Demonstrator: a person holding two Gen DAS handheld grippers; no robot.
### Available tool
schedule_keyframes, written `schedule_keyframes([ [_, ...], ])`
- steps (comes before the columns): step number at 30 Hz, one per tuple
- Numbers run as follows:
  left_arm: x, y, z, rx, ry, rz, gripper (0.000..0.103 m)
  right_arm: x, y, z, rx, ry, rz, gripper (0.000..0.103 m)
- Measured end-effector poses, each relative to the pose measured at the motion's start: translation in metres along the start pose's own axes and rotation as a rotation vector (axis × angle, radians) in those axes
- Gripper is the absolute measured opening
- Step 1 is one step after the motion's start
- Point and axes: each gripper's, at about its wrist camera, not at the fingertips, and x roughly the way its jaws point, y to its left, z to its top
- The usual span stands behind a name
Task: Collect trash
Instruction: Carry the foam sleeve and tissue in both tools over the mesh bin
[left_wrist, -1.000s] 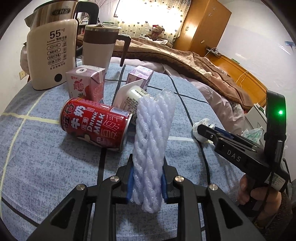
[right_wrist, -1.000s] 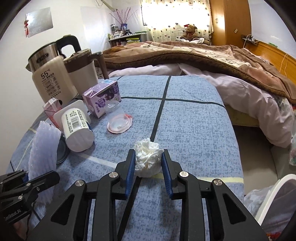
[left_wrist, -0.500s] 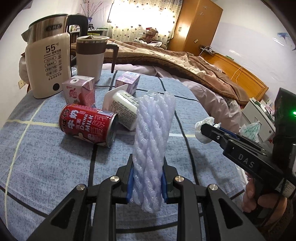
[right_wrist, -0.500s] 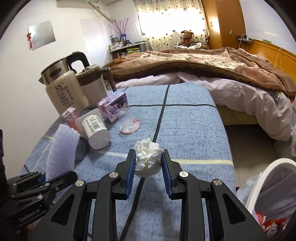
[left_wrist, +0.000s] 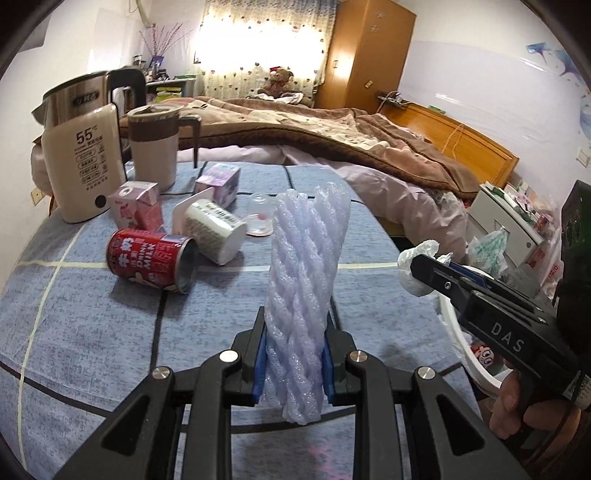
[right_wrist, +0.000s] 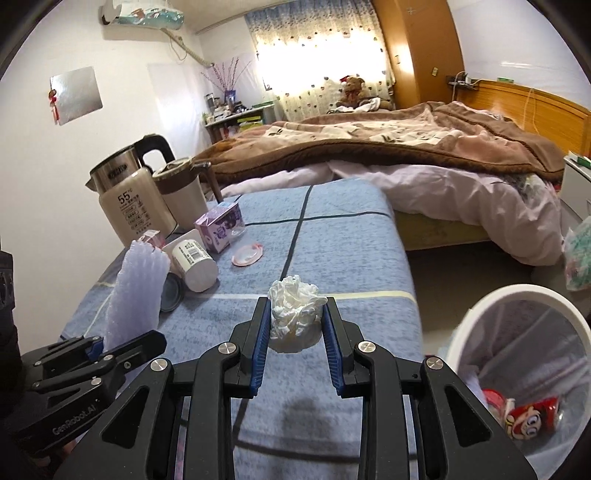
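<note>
Left wrist — foam sleeve (left_wrist: 306, 288) upright in tongs (left_wrist: 294, 363).

My left gripper (left_wrist: 293, 363) has the foam sleeve (left_wrist: 304, 291) standing upright between its fingers, above the near part of the table (left_wrist: 92, 332). My right gripper (right_wrist: 295, 350) is just to its right, clamped on the tissue wad (right_wrist: 294, 314) — beyond the table's right edge sits the bin (right_wrist: 517, 369) on the floor, wrappers inside. Ahead and left on the table: the can (left_wrist: 151, 260) lies on its side, the cup (left_wrist: 214, 234) tipped over just behind it, two cartons behind those, kettle (left_wrist: 83, 158) and jug (left_wrist: 155, 146) at the back left. The bed (right_wrist: 406, 155) lies behind the table.
</note>
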Motion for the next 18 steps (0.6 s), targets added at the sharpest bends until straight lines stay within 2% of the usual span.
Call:
schedule_keyframes([
  [8, -0.008, -0.028, 0.001, 0.051, -0.015, -0.037, 0.025, -0.031, -0.020, -0.008, 0.047, -0.036, -0.028, 0.029],
  [18, -0.013, -0.074, -0.002, 0.125, -0.029, -0.090, 0.025, -0.069, -0.056, -0.018, 0.103, -0.076, -0.105, 0.029],
])
